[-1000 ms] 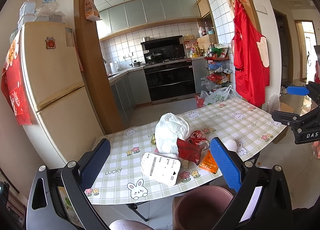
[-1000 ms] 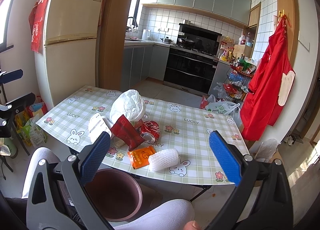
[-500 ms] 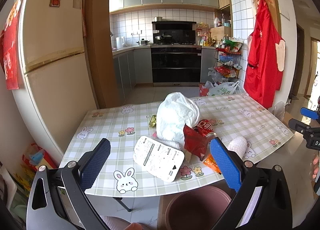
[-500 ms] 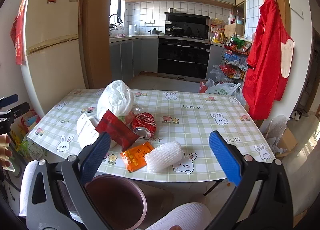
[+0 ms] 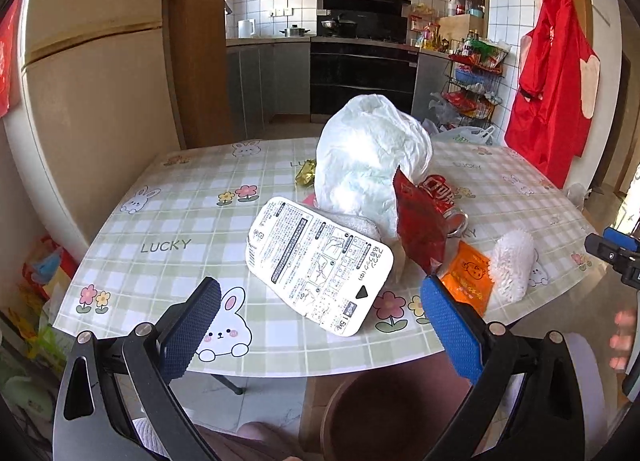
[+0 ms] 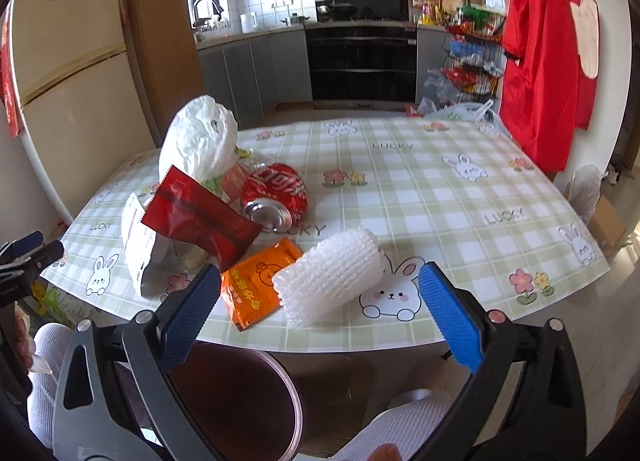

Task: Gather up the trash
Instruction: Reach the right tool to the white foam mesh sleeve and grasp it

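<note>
Both grippers' blue-padded fingers stand wide apart, gripping nothing: the left gripper (image 5: 320, 325) low in its frame before the white printed packet (image 5: 320, 265), the right gripper (image 6: 320, 305) framing the white foam net (image 6: 330, 275). Across the right view's centre left, the trash sits bunched on the checked tablecloth (image 6: 440, 189): white plastic bag (image 6: 198, 139), red wrapper (image 6: 200, 217), crushed red can (image 6: 276, 191), orange sachet (image 6: 256, 281). A brown bin (image 6: 240, 397) sits below the table's near edge.
</note>
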Demonstrator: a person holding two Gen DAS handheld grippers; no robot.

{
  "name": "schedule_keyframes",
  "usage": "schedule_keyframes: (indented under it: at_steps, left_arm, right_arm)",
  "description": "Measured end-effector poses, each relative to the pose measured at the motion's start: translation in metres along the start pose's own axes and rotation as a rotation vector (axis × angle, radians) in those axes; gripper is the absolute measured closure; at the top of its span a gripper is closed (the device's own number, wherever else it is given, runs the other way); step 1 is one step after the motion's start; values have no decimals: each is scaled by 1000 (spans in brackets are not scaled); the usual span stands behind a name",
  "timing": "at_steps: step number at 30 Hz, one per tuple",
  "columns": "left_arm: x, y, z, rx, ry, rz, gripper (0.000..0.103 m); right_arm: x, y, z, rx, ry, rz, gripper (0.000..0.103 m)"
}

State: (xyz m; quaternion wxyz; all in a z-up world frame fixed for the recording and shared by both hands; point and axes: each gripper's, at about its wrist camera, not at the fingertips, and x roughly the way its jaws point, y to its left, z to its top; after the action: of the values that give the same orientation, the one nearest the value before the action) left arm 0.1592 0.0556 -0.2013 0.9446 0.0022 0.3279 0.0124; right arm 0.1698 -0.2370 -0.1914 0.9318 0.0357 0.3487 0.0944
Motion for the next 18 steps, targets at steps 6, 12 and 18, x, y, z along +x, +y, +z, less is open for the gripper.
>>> schedule_keyframes:
  at_steps: [6,12,18]
  left_arm:
    - [43,-28,-15,112,44,40,5]
    - [65,-38,-19,106,71,42,5]
    - [70,-32,-19,84,75,62,5]
  right_arm:
    - [30,-1,-11,-21,71,-14,6]
    - [47,-12,-19,-3,78,-53,6]
    - [79,-25,-12,97,94,-10,6]
